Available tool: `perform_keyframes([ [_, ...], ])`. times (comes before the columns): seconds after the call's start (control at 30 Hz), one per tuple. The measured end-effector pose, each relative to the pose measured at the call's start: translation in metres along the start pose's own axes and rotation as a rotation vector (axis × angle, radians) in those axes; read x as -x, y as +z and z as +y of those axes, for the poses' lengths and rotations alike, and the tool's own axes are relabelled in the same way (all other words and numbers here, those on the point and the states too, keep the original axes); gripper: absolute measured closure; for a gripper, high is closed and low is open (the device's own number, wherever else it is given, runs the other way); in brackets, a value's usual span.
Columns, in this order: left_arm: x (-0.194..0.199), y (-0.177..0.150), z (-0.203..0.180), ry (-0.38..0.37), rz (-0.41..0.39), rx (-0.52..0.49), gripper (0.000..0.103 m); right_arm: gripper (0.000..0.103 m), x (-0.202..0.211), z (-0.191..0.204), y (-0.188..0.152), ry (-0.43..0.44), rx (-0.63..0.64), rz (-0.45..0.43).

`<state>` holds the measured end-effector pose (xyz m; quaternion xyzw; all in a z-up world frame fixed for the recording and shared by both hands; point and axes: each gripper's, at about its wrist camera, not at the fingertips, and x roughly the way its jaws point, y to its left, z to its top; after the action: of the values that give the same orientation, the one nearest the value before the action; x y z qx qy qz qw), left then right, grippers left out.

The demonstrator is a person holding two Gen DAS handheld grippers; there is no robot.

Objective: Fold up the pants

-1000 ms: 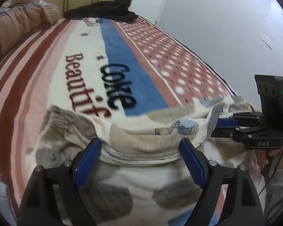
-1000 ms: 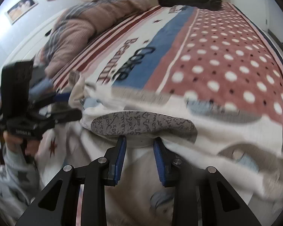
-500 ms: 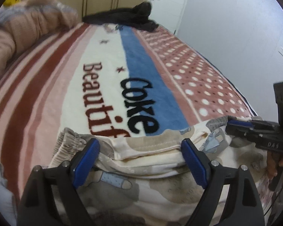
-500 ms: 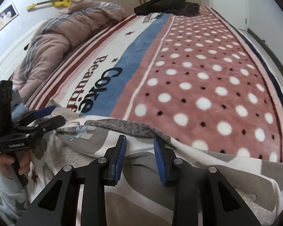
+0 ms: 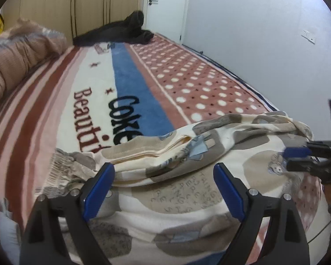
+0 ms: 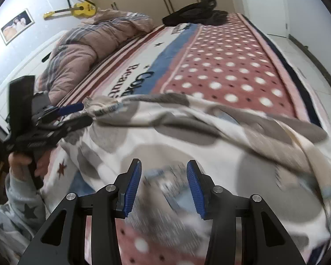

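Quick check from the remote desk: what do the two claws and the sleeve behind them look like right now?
Both are matte black, angular frames with silver screws. The left claw and right claw each carry two blue ribbed pads. A black upright block tops the left unit. The sleeve behind the left one is light grey with dark stars.

Both wrist views: low, close, bed point(image 5: 61, 101)-facing

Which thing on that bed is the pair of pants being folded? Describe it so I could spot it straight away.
Start from the big blanket with red stripes, a blue band and white dots covering the bed. At its near end lie the pants, rumpled. They are cream with grey blotches and small cartoon prints, unlike the black clothes heaped at the far end.
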<state>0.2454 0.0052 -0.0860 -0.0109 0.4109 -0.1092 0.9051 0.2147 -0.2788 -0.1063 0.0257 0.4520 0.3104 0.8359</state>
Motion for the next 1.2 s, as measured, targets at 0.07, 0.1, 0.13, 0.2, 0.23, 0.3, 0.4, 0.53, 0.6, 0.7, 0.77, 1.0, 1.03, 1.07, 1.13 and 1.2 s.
perform_keyframes([
  [0.07,-0.011,0.002,0.003,-0.003,0.015,0.024,0.014,0.064,0.004,-0.004,-0.006,-0.025,-0.001,0.003],
  [0.1,-0.016,0.005,0.005,0.014,0.018,0.030,0.014,0.064,0.005,-0.008,-0.007,-0.041,-0.004,0.007],
  [0.13,-0.021,0.007,0.007,0.032,0.021,0.032,0.014,0.064,0.005,-0.011,-0.007,-0.051,-0.008,0.008],
  [0.2,-0.031,0.012,0.011,0.067,0.025,0.035,0.014,0.064,0.009,-0.017,-0.008,-0.069,-0.019,-0.002],
  [0.23,-0.033,0.015,0.013,0.083,0.022,0.042,0.014,0.064,0.011,-0.019,-0.009,-0.076,-0.024,-0.010],
  [0.3,-0.034,0.020,0.018,0.091,0.017,0.068,0.014,0.064,0.018,-0.023,-0.009,-0.094,-0.030,-0.029],
  [0.4,-0.021,0.022,0.016,0.055,-0.001,0.078,0.014,0.063,0.035,-0.033,-0.017,-0.122,-0.049,-0.054],
  [0.53,0.007,0.024,-0.004,-0.011,-0.049,0.050,0.014,0.059,0.066,-0.054,-0.034,-0.177,-0.097,-0.083],
  [0.6,0.021,0.024,-0.016,-0.043,-0.073,0.049,0.014,0.059,0.082,-0.065,-0.044,-0.213,-0.123,-0.095],
  [0.7,0.035,0.025,-0.034,-0.068,-0.095,0.035,0.014,0.050,0.108,-0.082,-0.063,-0.272,-0.158,-0.120],
  [0.77,0.038,0.024,-0.044,-0.097,-0.088,0.030,0.014,0.045,0.125,-0.095,-0.076,-0.314,-0.178,-0.135],
  [1.0,0.027,0.024,-0.075,-0.082,-0.057,-0.006,0.014,0.042,0.140,-0.154,-0.117,-0.428,-0.239,-0.086],
  [1.03,0.026,0.024,-0.078,-0.085,-0.053,-0.010,0.014,0.042,0.138,-0.159,-0.122,-0.434,-0.238,-0.078],
  [1.07,0.023,0.024,-0.083,-0.082,-0.049,-0.020,0.014,0.040,0.134,-0.164,-0.124,-0.432,-0.234,-0.077],
  [1.13,0.020,0.024,-0.090,-0.070,-0.045,-0.039,0.014,0.038,0.131,-0.173,-0.128,-0.407,-0.241,-0.104],
  [1.2,0.018,0.025,-0.096,-0.062,-0.041,-0.057,0.014,0.042,0.130,-0.178,-0.126,-0.419,-0.245,-0.119],
])
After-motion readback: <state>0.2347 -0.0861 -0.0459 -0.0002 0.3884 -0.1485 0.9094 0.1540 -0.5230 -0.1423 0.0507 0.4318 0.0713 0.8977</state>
